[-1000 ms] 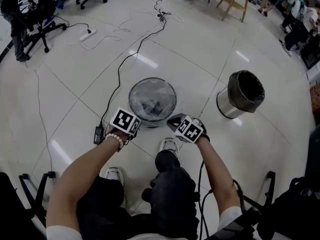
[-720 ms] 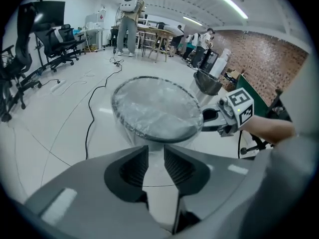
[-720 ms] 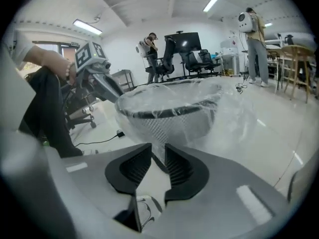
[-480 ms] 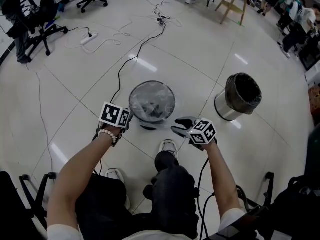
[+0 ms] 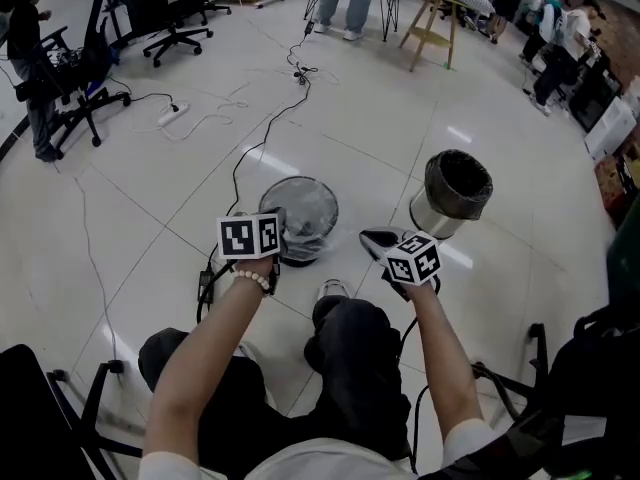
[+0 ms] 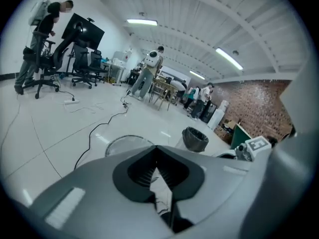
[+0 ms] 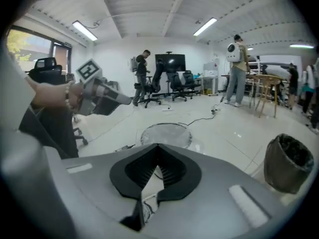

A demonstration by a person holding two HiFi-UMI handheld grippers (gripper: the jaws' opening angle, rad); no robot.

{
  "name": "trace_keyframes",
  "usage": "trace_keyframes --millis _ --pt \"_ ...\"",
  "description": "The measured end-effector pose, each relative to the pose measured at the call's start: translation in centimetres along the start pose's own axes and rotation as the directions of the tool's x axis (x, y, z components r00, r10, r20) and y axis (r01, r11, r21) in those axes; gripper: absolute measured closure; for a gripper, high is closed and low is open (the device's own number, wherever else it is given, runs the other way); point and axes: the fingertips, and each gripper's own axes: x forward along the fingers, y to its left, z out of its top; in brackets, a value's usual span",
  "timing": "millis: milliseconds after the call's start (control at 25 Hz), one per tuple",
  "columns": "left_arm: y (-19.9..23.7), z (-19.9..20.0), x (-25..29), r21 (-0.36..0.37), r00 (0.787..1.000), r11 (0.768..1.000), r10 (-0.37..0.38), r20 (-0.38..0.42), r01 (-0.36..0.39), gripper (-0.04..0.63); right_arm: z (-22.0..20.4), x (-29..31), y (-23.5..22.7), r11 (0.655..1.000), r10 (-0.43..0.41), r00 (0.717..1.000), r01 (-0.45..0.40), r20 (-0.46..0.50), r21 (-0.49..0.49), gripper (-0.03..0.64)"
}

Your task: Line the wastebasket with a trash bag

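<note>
The mesh wastebasket (image 5: 302,214) stands on the floor in front of my knees, with a clear trash bag over its rim and hanging inside. My left gripper (image 5: 274,228) hovers at its near left edge, jaws shut and empty. My right gripper (image 5: 372,238) floats to the basket's right, also shut with nothing in it. In the left gripper view the basket (image 6: 129,142) shows just past the closed jaws of that gripper (image 6: 156,151). In the right gripper view the basket (image 7: 165,133) lies beyond the closed right gripper (image 7: 158,148), and the left gripper (image 7: 106,96) is raised at the left.
A steel bin with a dark bag (image 5: 455,192) stands to the right of the basket. A black cable (image 5: 240,158) runs across the tiles to a power brick (image 5: 204,282). Office chairs (image 5: 155,18), a wooden stool (image 5: 432,23) and people stand further back.
Both grippers have risen from the wastebasket's near rim and now hang higher. The head view has tilted up and shows more of the room.
</note>
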Motion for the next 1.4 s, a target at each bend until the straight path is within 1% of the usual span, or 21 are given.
trace_keyframes --millis 40,120,200,240,280,360,400,440,480,600,640,720,800,880,1040,1200,1400 --pt "-0.8 0.0 -1.0 0.0 0.999 1.0 0.003 0.042 -0.003 0.583 0.2 -0.5 0.0 0.999 -0.043 0.999 0.043 0.009 0.029 0.615" --pt "-1.9 -0.4 -2.8 0.041 0.995 0.999 0.013 0.103 -0.017 0.583 0.0 -1.3 -0.2 0.987 -0.134 0.991 0.133 0.005 0.093 0.615" --pt "-2.1 -1.7 -3.6 0.087 0.993 0.996 0.017 0.118 -0.028 0.583 -1.0 -1.9 -0.2 0.966 -0.204 0.979 0.201 -0.002 0.163 0.617" --pt "-1.8 -2.5 -3.7 0.084 0.994 0.996 0.017 0.11 -0.026 0.583 -1.7 -2.1 -0.1 0.955 -0.227 0.974 0.223 -0.004 0.196 0.617" --pt "-1.4 -3.2 -3.7 0.059 0.995 0.998 0.013 0.1 -0.019 0.583 -2.4 -2.1 0.1 0.944 -0.245 0.969 0.241 -0.009 0.227 0.617" --pt "-0.8 -3.9 -3.6 -0.013 0.996 1.0 -0.011 0.088 0.012 0.583 -3.6 -2.0 0.1 0.923 -0.279 0.96 0.279 -0.035 0.267 0.617" --pt "-0.6 -4.2 -3.6 -0.033 0.996 0.999 -0.024 0.082 0.027 0.583 -4.0 -2.2 -0.1 0.914 -0.296 0.954 0.298 -0.053 0.274 0.617" --pt "-0.6 -4.4 -3.6 -0.037 0.997 0.999 -0.032 0.077 0.035 0.583 -4.5 -2.4 -0.3 0.907 -0.307 0.949 0.313 -0.067 0.281 0.617" --pt "-0.5 -4.6 -3.7 -0.04 0.997 0.999 -0.035 0.073 0.038 0.583 -5.0 -2.6 -0.5 0.9 -0.312 0.947 0.32 -0.074 0.296 0.617" --pt "-0.7 -4.9 -3.5 -0.098 0.995 0.994 -0.049 0.084 0.057 0.583 -6.6 -2.8 -0.7 0.883 -0.289 0.955 0.293 -0.067 0.368 0.617" --pt "-0.9 -4.9 -3.3 -0.104 0.995 0.993 -0.055 0.085 0.063 0.583 -7.1 -2.8 -0.6 0.88 -0.284 0.957 0.287 -0.065 0.38 0.617" --pt "-1.5 -5.0 -2.6 -0.093 0.995 0.993 -0.067 0.077 0.074 0.583 -7.4 -2.8 -0.8 0.88 -0.285 0.956 0.287 -0.063 0.379 0.617" --pt "-1.5 -5.0 -2.4 -0.086 0.995 0.993 -0.07 0.068 0.075 0.583 -6.9 -3.0 -0.9 0.88 -0.294 0.954 0.291 -0.051 0.375 0.617" --pt "-0.7 -5.0 -2.5 -0.082 0.996 0.995 -0.053 0.065 0.058 0.583 -5.9 -2.9 -0.9 0.885 -0.299 0.953 0.292 -0.037 0.363 0.617" --pt "0.2 -5.1 -2.6 -0.085 0.997 0.996 -0.034 0.065 0.04 0.583 -5.2 -1.9 -0.3 0.902 -0.272 0.961 0.27 -0.04 0.337 0.617" --pt "0.7 -5.3 -2.7 -0.035 0.998 0.999 -0.01 0.057 0.012 0.583 -5.5 -1.4 -0.3 0.9 -0.268 0.962 0.269 -0.052 0.342 0.617" --pt "0.9 -5.1 -2.7 -0.03 0.998 0.999 -0.014 0.059 0.015 0.583 -5.3 -1.1 -0.4 0.903 -0.271 0.961 0.272 -0.05 0.333 0.617"
